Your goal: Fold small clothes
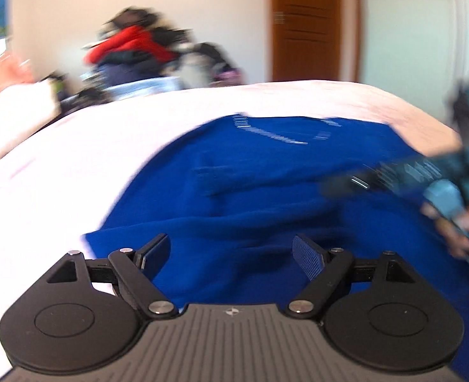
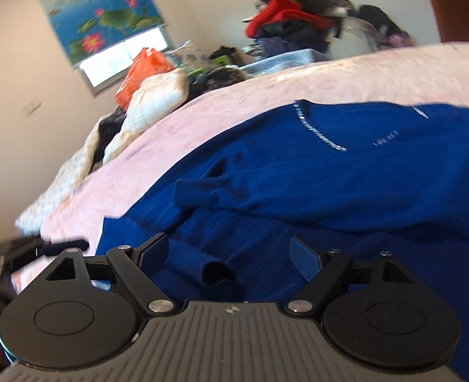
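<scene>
On pink bedspread [image 2: 298, 86]: blue sweater [image 2: 330, 172].

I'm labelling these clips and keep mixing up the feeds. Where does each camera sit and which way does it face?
Left wrist: sits on the left gripper, looking along its open fingers across the blue garment on the pink bedspread; the right gripper and a hand show at right.
Right wrist: sits on the right gripper, open, facing the garment and the window blind.
Both share the garment, bedspread and clothes pile.

The sweater [image 2: 330, 172] lies on the bed [image 2: 234, 95], clothes pile [image 2: 295, 22] behind.
</scene>
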Demonstrator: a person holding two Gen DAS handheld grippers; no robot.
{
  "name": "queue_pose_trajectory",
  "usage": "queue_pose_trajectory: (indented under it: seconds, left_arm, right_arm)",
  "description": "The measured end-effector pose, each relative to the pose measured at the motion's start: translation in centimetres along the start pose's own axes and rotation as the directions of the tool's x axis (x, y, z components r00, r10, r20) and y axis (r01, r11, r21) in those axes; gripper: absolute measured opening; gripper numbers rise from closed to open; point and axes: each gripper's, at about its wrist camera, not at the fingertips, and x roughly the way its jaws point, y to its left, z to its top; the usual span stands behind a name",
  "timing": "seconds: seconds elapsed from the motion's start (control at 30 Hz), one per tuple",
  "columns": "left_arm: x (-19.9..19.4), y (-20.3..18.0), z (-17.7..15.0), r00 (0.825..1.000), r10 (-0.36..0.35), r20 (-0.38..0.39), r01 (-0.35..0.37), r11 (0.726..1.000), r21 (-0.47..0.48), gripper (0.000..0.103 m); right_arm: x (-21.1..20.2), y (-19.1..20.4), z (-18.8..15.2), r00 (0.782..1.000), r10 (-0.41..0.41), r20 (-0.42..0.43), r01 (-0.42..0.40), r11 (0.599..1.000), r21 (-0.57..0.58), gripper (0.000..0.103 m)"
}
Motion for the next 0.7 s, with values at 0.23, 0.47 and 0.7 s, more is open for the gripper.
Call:
queue_pose_trajectory:
  seconds: [0.23,0.47,0.7]
  left_arm:
    - [1.8,2.3,0.0,0.991,0.078,-0.109,-0.096,0.981,-0.170,0.084]
    - [2.3,1.4,0.1,0.989,0.100,-0.112,-0.114,0.986,-0.121,0.085]
    - [3.1,2.1,0.1,0.989,0.060,-0.135,-0.085,0.978,-0.191,0.084]
  right_arm:
    - [1.8,2.5,-0.1,0.996,-0.038,-0.077,0.020,0.975,-0.221,0.052]
    - [1.6,-1.7,0.7,0.998,0.018,-0.053,-0.014,0.996,0.083,0.054]
    - [2.4,-1.4,0.3,0.993,0.087,-0.078,-0.083,0.996,0.045,0.051]
